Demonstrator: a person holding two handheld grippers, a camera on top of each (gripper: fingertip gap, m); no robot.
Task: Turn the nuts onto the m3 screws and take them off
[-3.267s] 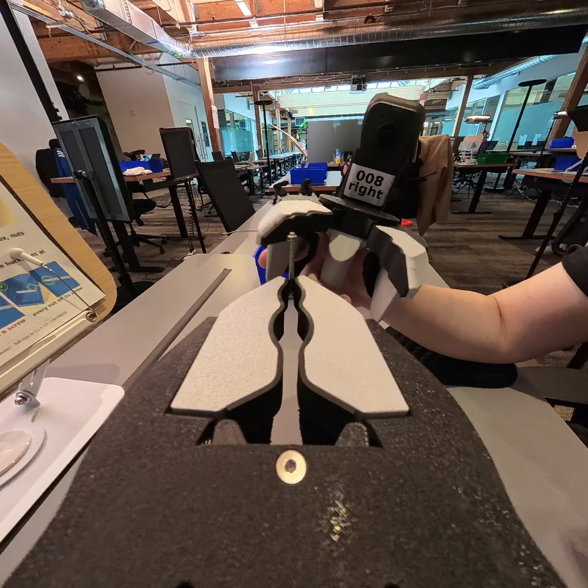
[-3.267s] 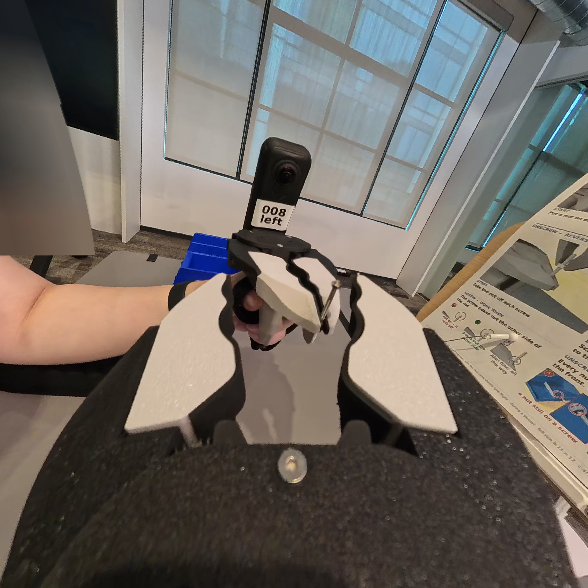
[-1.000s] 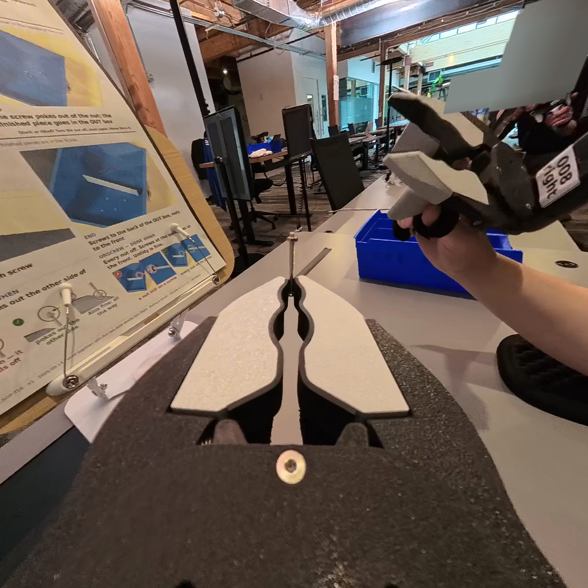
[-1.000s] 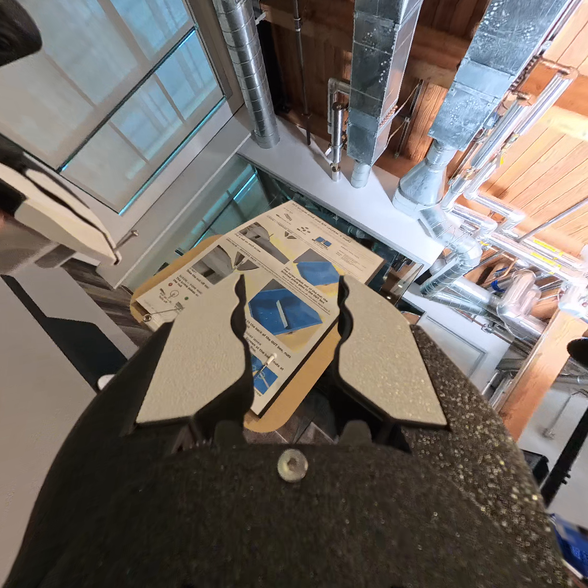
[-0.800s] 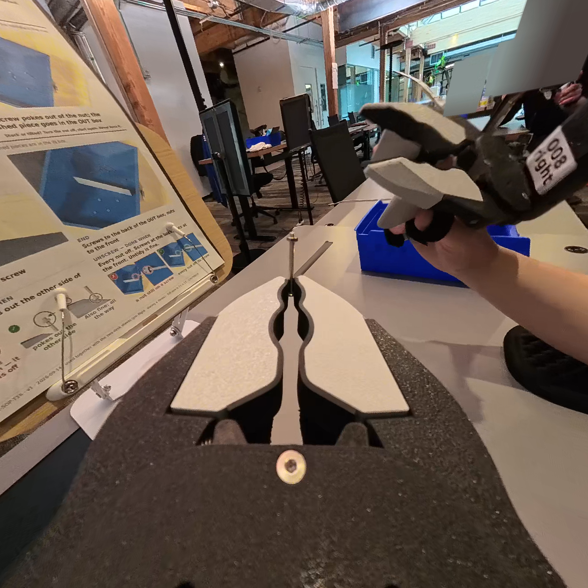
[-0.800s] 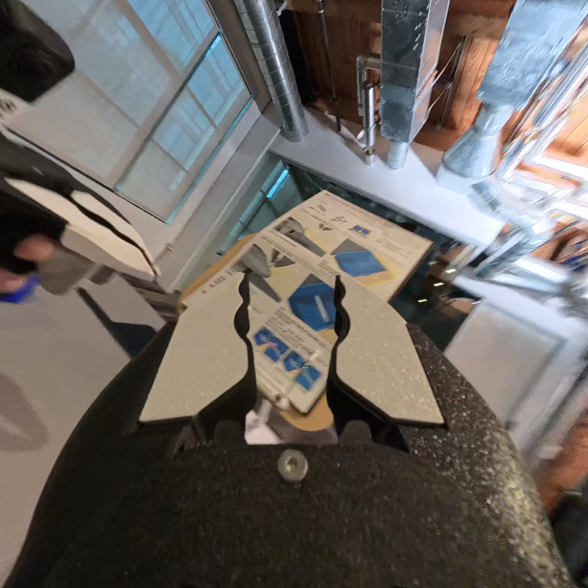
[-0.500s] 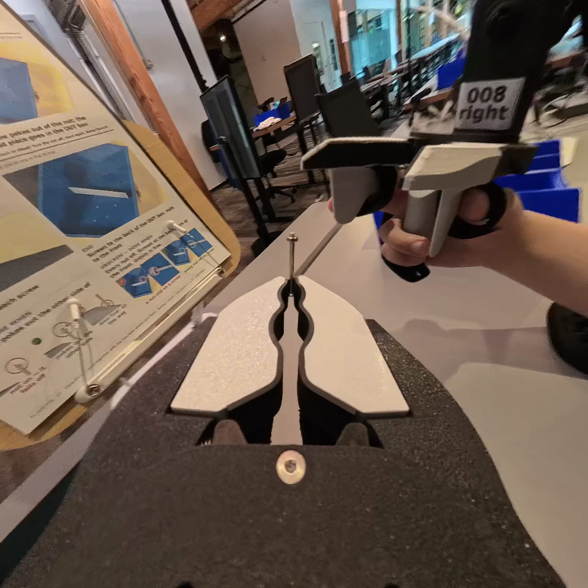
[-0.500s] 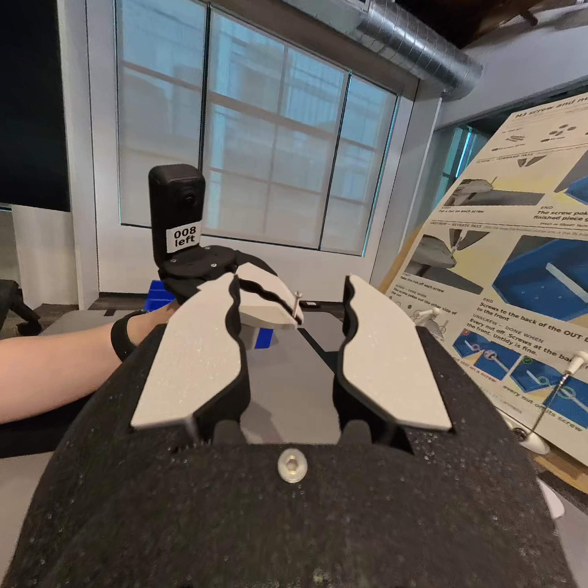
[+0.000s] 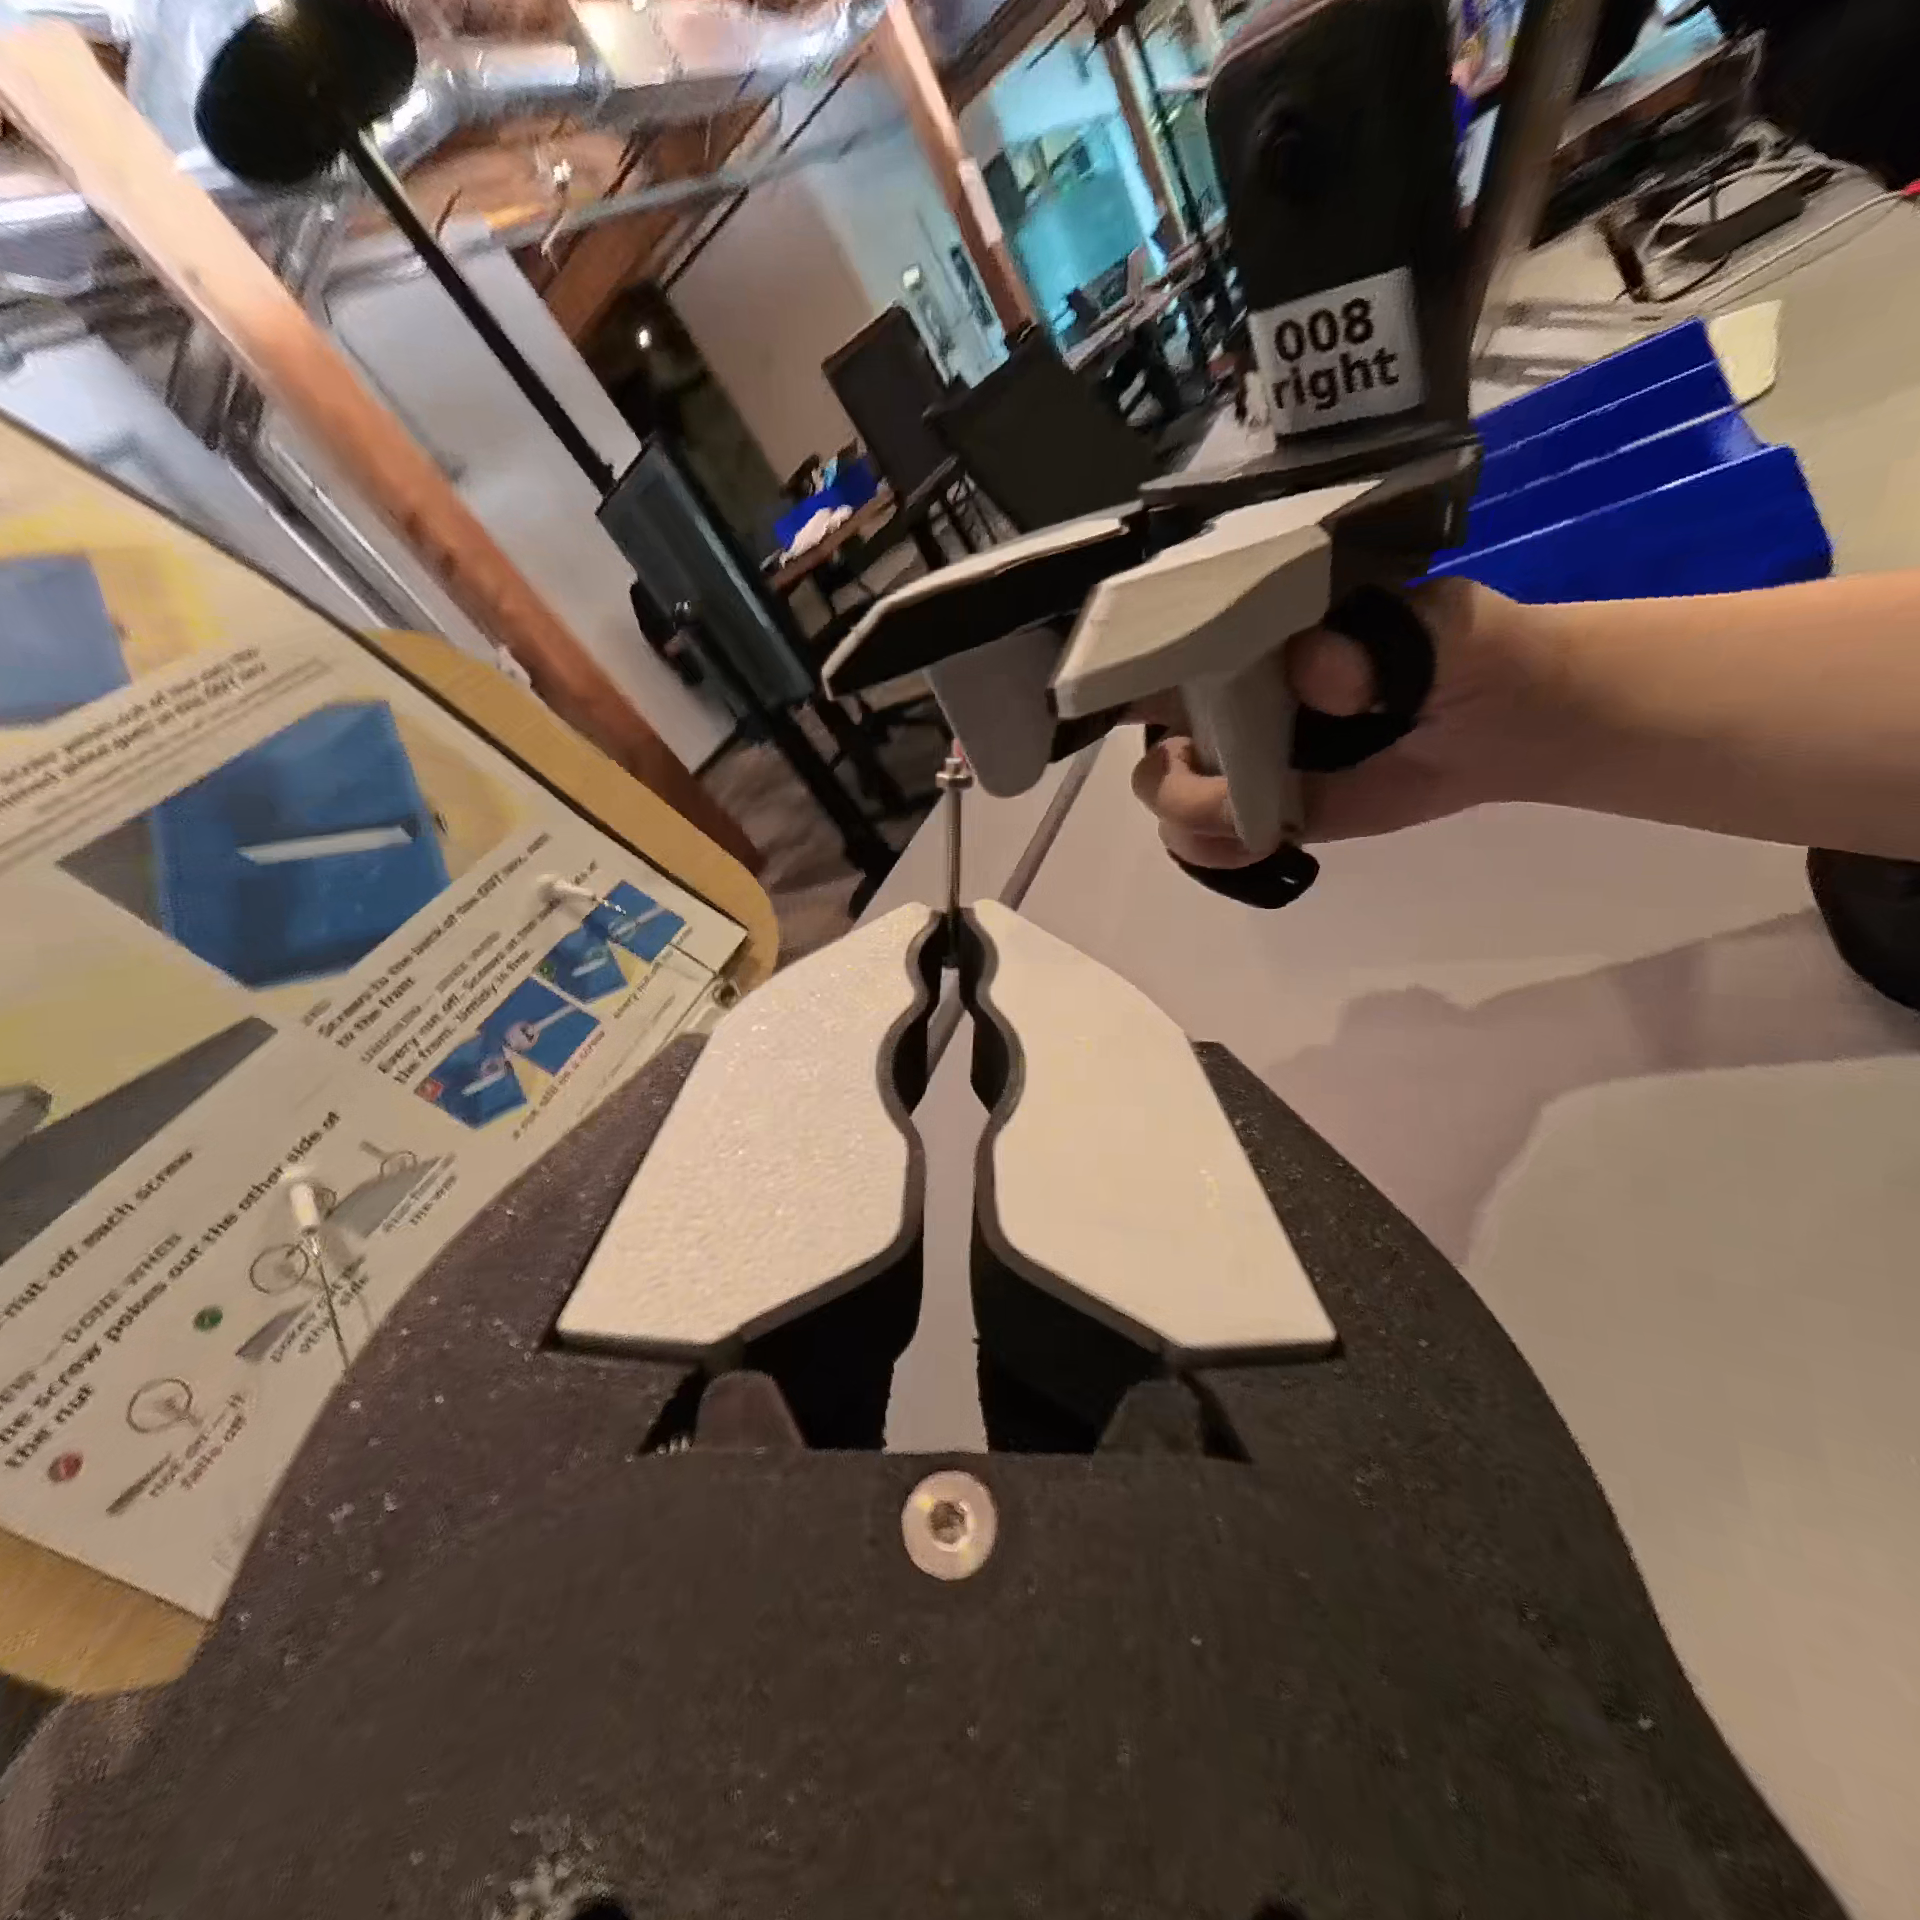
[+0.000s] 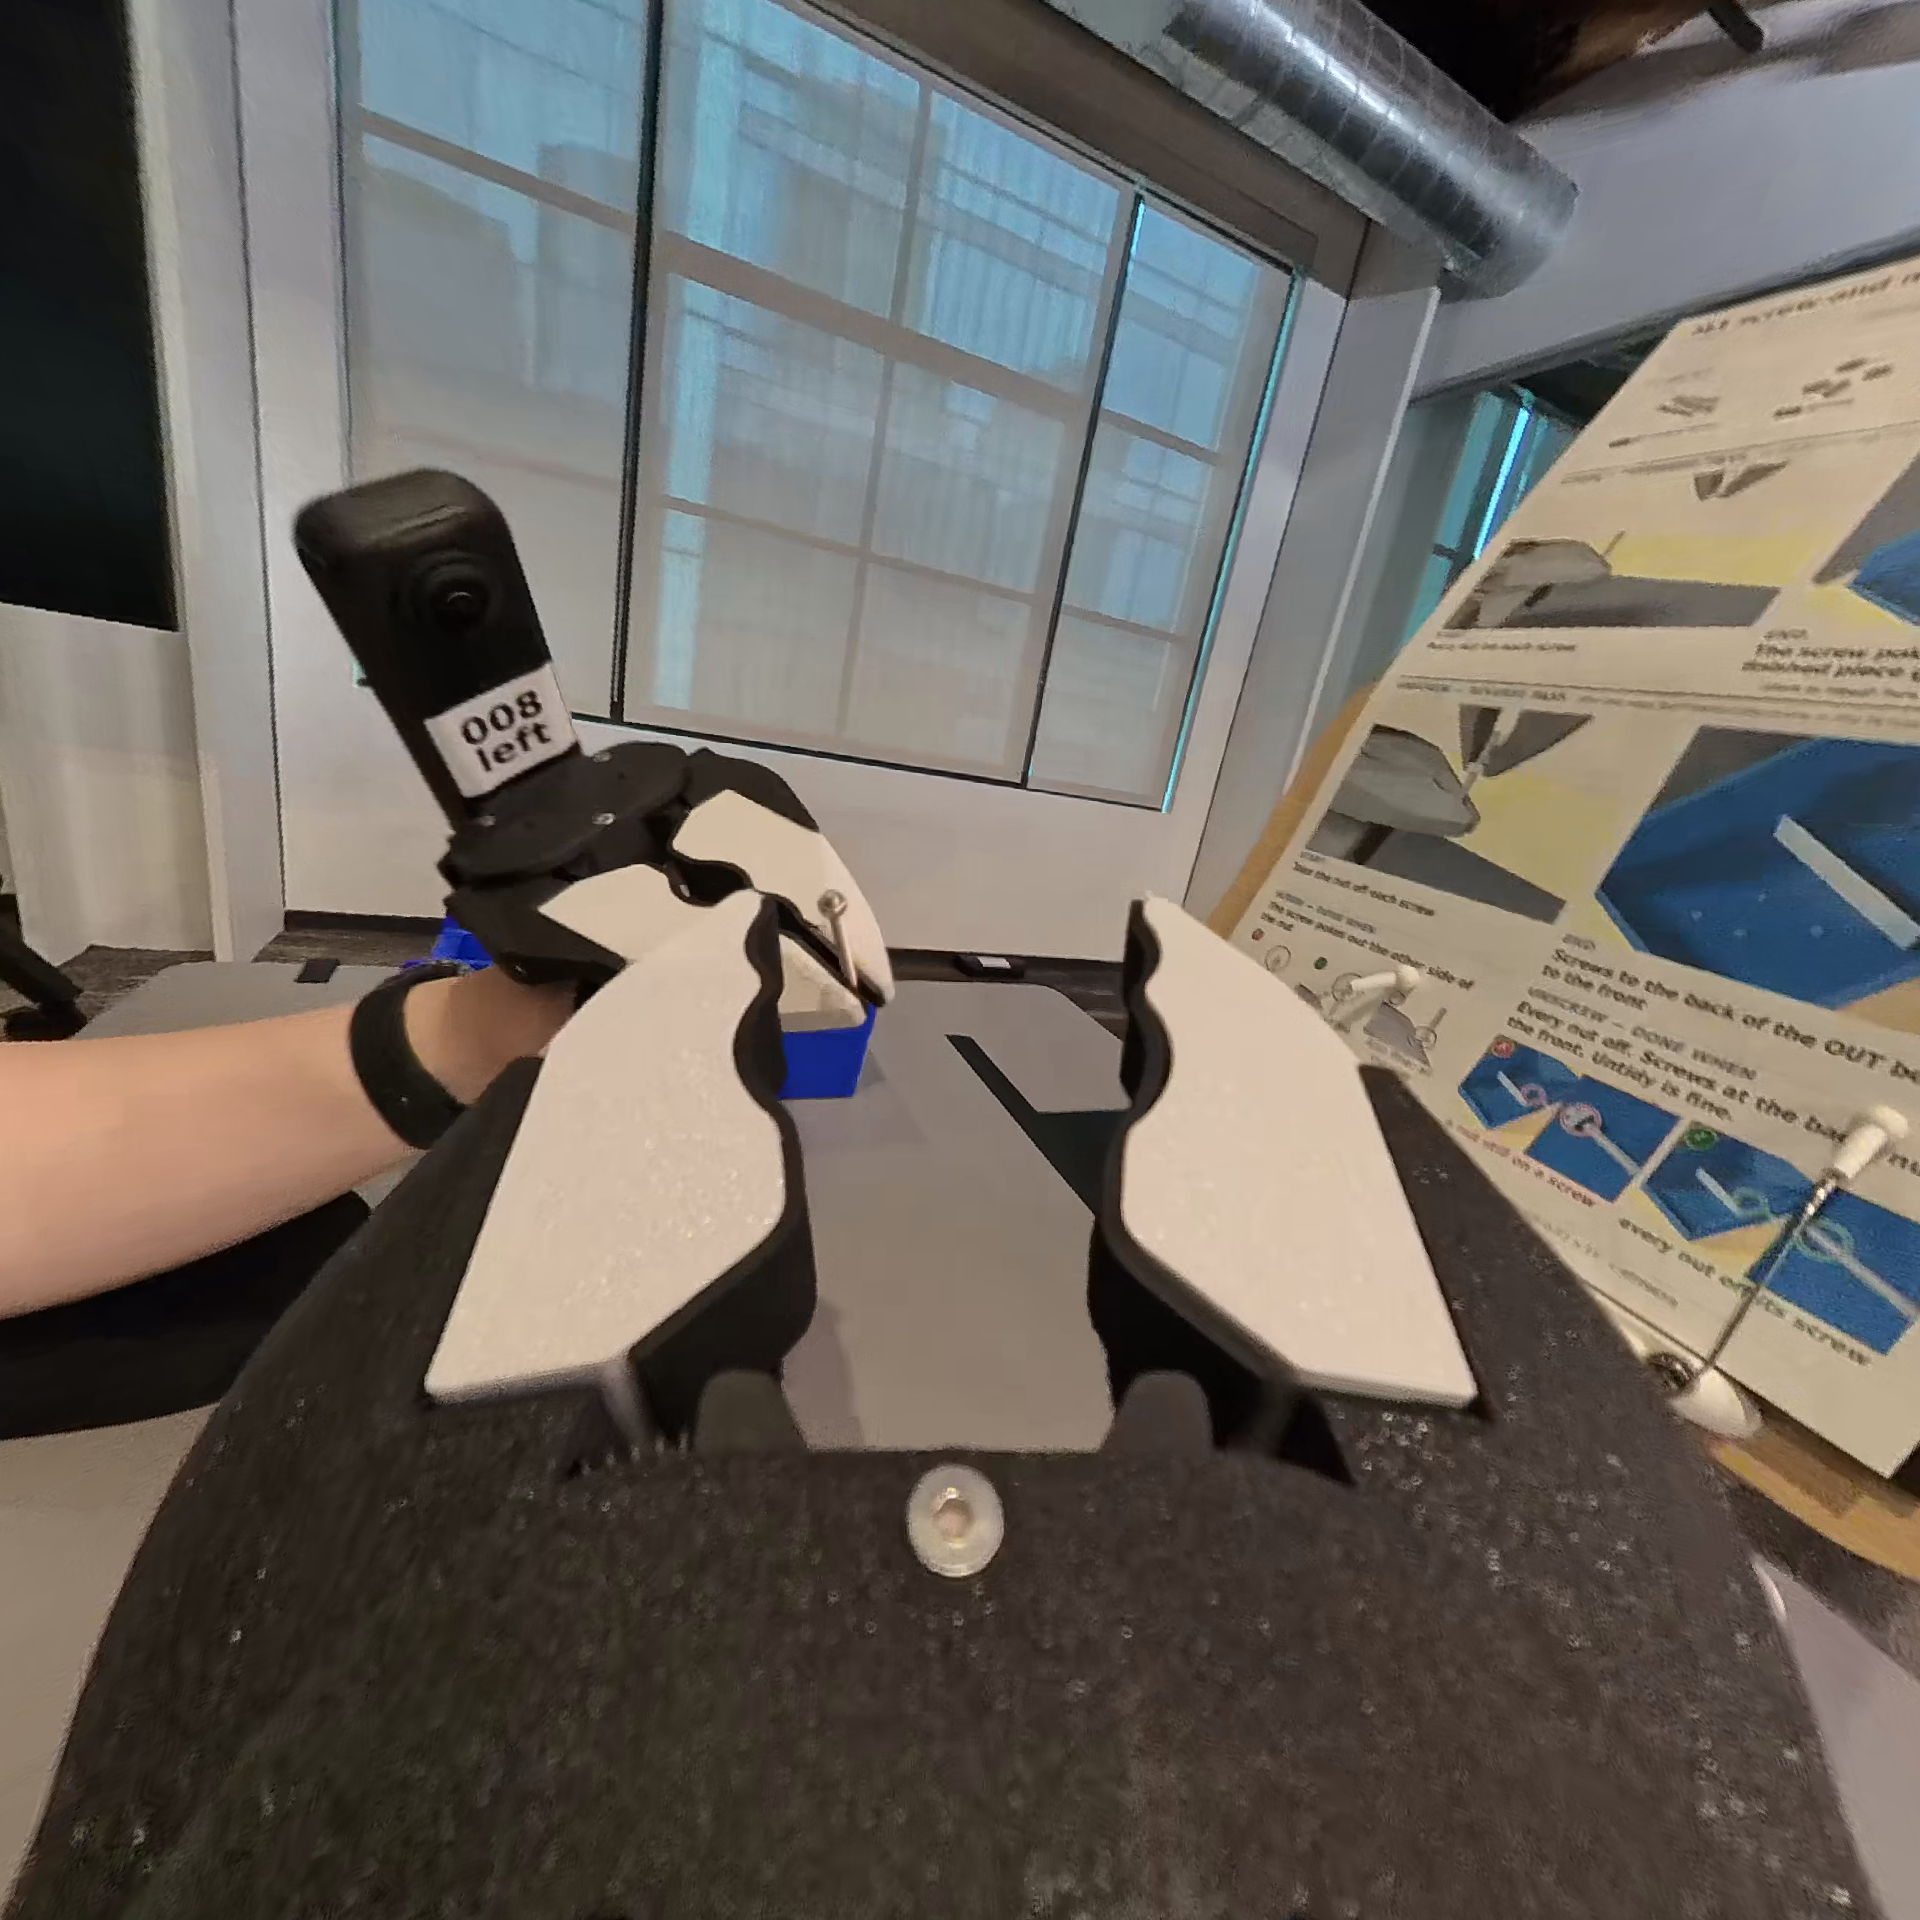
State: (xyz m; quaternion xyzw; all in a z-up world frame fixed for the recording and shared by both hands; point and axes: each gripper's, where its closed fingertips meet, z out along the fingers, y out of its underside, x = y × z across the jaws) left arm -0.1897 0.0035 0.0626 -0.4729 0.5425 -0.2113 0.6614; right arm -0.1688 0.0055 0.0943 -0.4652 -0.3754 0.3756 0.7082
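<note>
**One screw pinched in the left gripper, the right gripper standing wide beside it**

I am counting two grippers, one screw, two blue bins and one instruction board.

I am holding the left gripper [image 9: 951, 920] with its two pale fingers [image 9: 790, 1122] closed to a narrow slit, their tips pressing on the lower end of a single thin metal screw [image 9: 950, 831]. The screw is standing with its long axis running straight out from the fingertips, its head at the far, upper end and its shank rising nearly upright in the left wrist view. In the right wrist view the same screw [image 10: 840, 935] is showing as a short pin at the left gripper's tip, leaning slightly, head uppermost.

I am keeping the right gripper [image 10: 951, 956] spread wide, with only grey table [image 10: 935, 1299] showing between its fingers [image 10: 1257, 1164]. Seen from the left wrist view, this gripper [image 9: 977, 634] is hovering just above the screw head, one finger's lower edge just beside it; I cannot tell whether they touch.

One blue bin [image 9: 1621, 488] is lying on the table behind the right hand [image 9: 1382, 748]; another blue bin [image 10: 821, 1055] is sitting behind the left gripper. The instruction board [image 9: 260, 935] is leaning at the table's edge, to the left of the screw.
</note>
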